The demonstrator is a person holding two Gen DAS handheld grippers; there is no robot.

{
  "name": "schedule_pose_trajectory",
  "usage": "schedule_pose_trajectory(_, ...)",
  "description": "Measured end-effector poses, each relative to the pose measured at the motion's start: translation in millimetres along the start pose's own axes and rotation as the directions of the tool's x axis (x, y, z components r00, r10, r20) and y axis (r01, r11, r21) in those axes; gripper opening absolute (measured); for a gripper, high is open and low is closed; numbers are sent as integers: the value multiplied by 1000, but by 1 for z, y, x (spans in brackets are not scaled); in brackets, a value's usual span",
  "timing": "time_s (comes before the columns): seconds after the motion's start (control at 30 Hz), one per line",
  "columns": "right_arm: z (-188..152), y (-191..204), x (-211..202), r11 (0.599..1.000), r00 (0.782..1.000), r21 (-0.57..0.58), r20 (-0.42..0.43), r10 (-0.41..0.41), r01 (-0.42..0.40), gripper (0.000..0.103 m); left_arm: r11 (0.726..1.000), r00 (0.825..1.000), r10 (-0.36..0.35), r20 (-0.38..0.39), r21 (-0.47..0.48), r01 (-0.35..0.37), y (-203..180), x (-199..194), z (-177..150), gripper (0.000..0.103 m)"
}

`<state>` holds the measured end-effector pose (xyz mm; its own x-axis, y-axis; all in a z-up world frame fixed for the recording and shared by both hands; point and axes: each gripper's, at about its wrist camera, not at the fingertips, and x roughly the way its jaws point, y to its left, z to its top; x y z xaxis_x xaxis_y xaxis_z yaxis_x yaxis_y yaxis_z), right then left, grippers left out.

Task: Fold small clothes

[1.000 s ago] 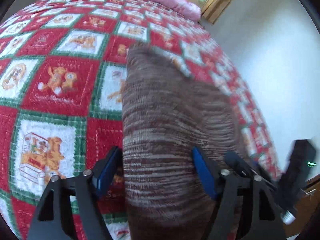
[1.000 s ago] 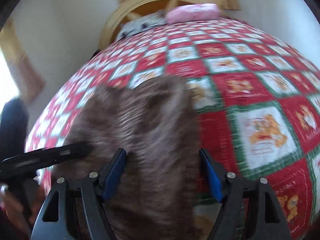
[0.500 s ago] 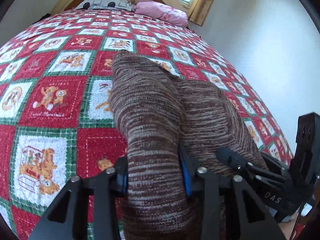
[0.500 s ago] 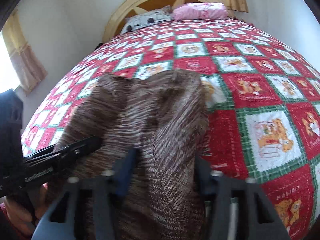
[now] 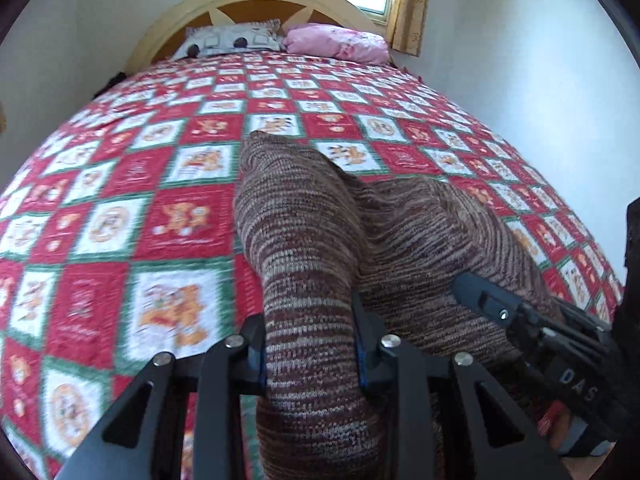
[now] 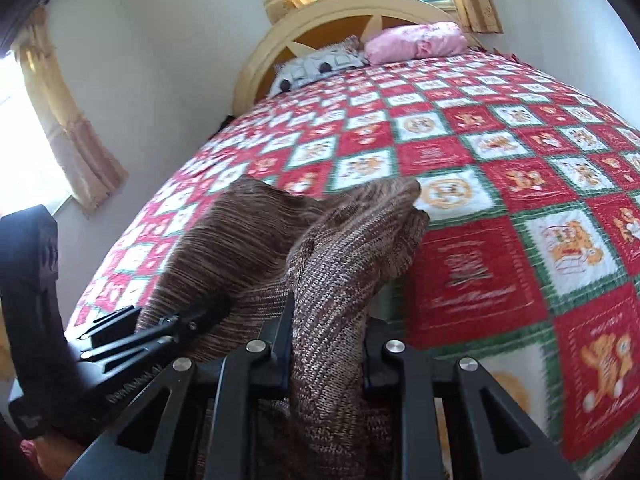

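Both grippers pinch a brown knit garment over the bed.

The left gripper point(image 5: 310, 354) and right gripper point(image 6: 326, 354) sit side by side, each with fingers pinched on a bunched fold of the garment point(image 5: 304, 240), which drapes forward onto the red-and-white quilt point(image 5: 120, 208). "DAS" reads on the right gripper's body in the left view; the quilt's script is too blurred to read.

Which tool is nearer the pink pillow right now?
Cannot tell. The left tool and right tool sit side by side, both clamping the brown knit garment, far from the pink pillow.
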<state>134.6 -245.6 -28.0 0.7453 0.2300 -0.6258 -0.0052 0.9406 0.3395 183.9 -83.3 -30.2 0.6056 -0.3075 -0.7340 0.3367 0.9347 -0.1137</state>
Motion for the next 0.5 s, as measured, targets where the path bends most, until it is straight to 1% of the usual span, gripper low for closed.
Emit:
schedule_pose_trajectory(0.1, -8, 21, 0, 1000, 1000, -20, -5, 21, -21, 24, 999, 999, 33, 8, -3, -33, 13, -12, -9, 31)
schedule_pose_trajectory(0.27, -18, 52, 4, 996, 997, -51, -33, 69, -71, 24, 996, 997, 77, 6, -40, -77, 40, -29, -20, 31)
schedule_pose_trajectory(0.5, -25, 107, 25, 982, 988, -124, -74, 133, -141, 24, 983, 986, 164, 18, -88, -162, 80, -44, -29, 31)
